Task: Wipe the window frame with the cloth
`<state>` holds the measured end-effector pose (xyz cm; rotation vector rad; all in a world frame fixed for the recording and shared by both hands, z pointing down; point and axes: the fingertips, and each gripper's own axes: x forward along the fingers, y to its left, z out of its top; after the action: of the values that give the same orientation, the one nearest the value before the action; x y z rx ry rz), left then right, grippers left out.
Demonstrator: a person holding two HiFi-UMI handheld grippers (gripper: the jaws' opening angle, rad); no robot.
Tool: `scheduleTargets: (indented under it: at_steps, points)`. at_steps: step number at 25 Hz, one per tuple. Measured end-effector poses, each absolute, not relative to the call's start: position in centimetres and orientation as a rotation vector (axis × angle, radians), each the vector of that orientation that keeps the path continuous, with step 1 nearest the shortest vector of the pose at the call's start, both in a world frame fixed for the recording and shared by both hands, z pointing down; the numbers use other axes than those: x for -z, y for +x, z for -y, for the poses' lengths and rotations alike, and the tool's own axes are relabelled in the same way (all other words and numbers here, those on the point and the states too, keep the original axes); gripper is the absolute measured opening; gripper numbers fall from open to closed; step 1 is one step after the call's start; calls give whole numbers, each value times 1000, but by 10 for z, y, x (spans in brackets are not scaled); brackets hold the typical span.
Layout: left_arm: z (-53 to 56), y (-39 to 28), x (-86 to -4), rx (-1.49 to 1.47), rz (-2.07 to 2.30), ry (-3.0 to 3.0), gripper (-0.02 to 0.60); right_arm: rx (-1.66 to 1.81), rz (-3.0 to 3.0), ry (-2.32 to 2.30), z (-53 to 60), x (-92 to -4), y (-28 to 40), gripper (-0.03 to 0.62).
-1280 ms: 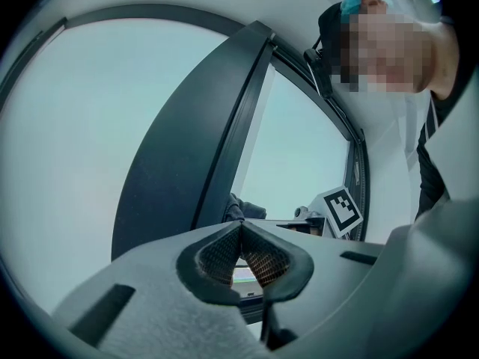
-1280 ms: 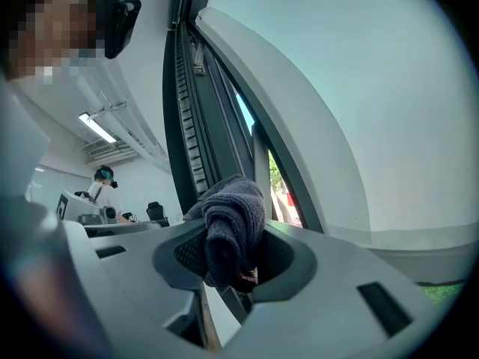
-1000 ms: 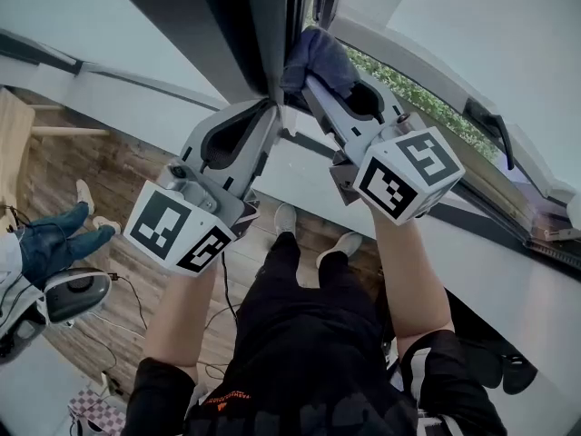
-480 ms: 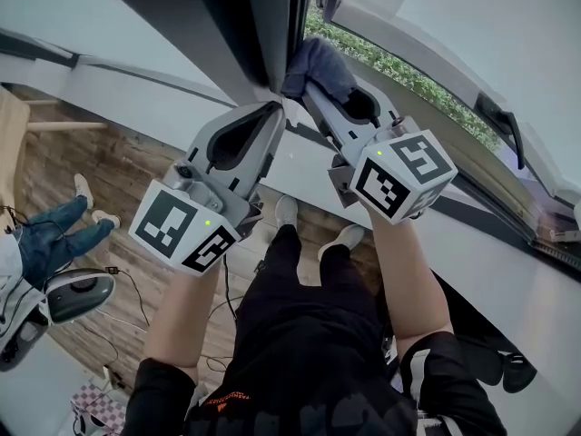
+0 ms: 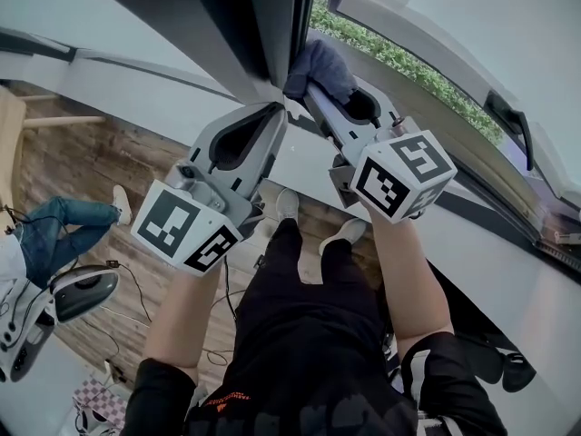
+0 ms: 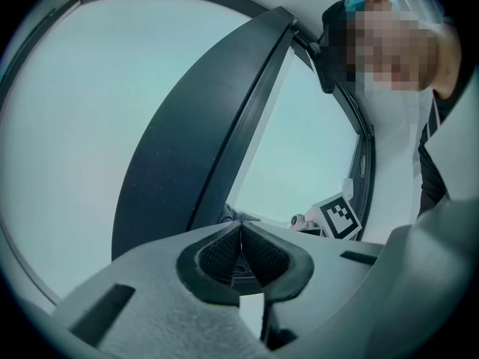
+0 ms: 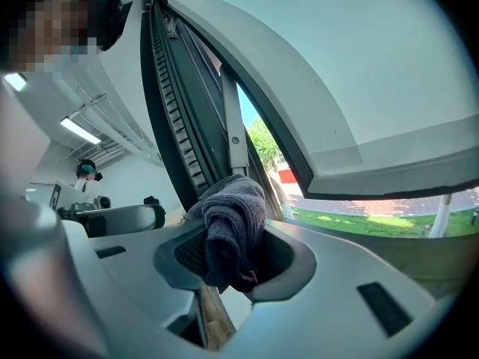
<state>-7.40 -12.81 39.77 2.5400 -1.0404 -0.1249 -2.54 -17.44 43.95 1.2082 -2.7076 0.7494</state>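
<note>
Where right gripper [image 7: 233, 256] pinches cloth [image 7: 233, 208] — grey, bunched

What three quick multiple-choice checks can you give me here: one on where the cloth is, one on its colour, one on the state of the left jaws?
1. Where is the cloth?
A. On the floor
B. Between the jaws of the right gripper
C. Draped over the person's arm

2. What colour is the cloth?
A. White
B. Dark grey
C. Bright yellow

3. How do the jaws of the left gripper stand?
A. Wide apart
B. Closed on a sponge
C. Together, with nothing between them

Answers:
1. B, as the right gripper view shows the cloth bunched between its jaws.
2. B, as it looks dark grey in the right gripper view, slightly bluish from the head.
3. C, as the left gripper view shows the ribbed pads meeting with nothing caught between them.
</note>
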Motion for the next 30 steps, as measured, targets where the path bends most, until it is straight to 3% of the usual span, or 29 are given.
scheduleTargets:
  at_steps: [30]
  points:
    - [115, -71, -436, 66, 1015, 2486, 20, -937, 2578, 1195, 157, -490, -32, 121]
